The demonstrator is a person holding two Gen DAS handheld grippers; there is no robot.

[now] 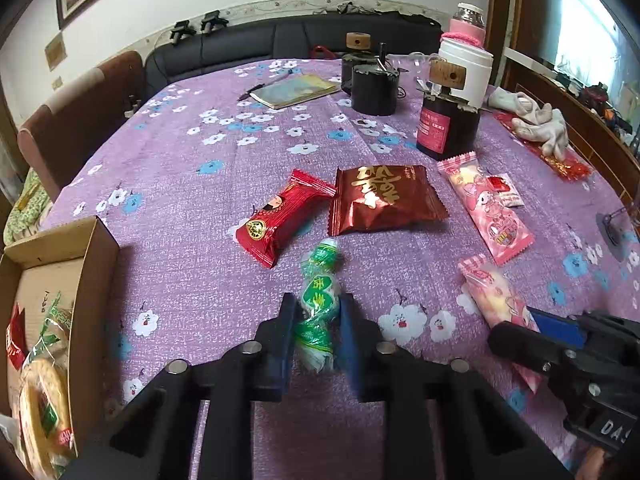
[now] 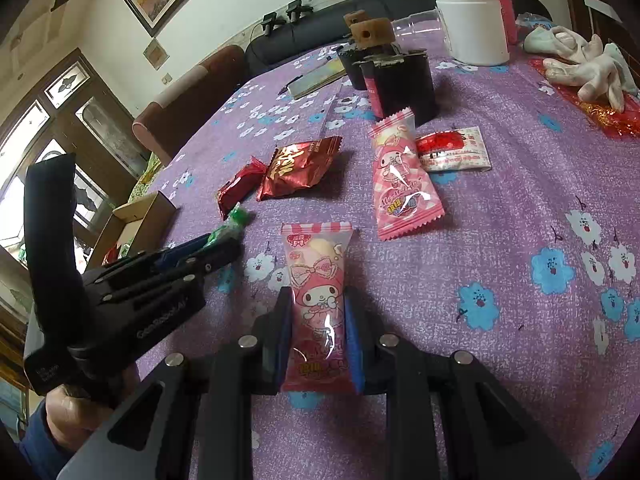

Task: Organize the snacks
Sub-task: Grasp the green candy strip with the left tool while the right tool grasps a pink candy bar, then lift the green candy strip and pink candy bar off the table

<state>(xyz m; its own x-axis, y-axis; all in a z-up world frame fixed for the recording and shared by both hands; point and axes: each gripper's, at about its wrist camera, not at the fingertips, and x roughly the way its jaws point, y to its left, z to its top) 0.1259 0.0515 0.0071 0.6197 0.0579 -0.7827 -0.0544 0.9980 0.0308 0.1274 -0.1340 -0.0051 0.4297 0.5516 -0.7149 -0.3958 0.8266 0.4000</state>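
My left gripper (image 1: 316, 306) is shut on a green-and-white wrapped snack (image 1: 318, 300) lying on the purple flowered cloth. My right gripper (image 2: 318, 300) is shut on a pink cartoon-printed snack pack (image 2: 318, 292); that same pack (image 1: 494, 292) shows at the right of the left wrist view. Ahead lie a bright red snack (image 1: 280, 220), a dark red foil pack (image 1: 380, 200), a second pink pack (image 1: 486, 210) and a small red-and-white sachet (image 2: 454, 150). An open cardboard box (image 1: 86, 264) at the left table edge holds several snacks.
Black canisters (image 1: 374, 88), a dark jar with a red label (image 1: 444, 124), a white tub (image 2: 470, 24) and a notebook with a pen (image 1: 298, 90) stand at the back. White gloves (image 2: 580, 60) lie on red wrapping at the right. Chairs and a dark sofa surround the table.
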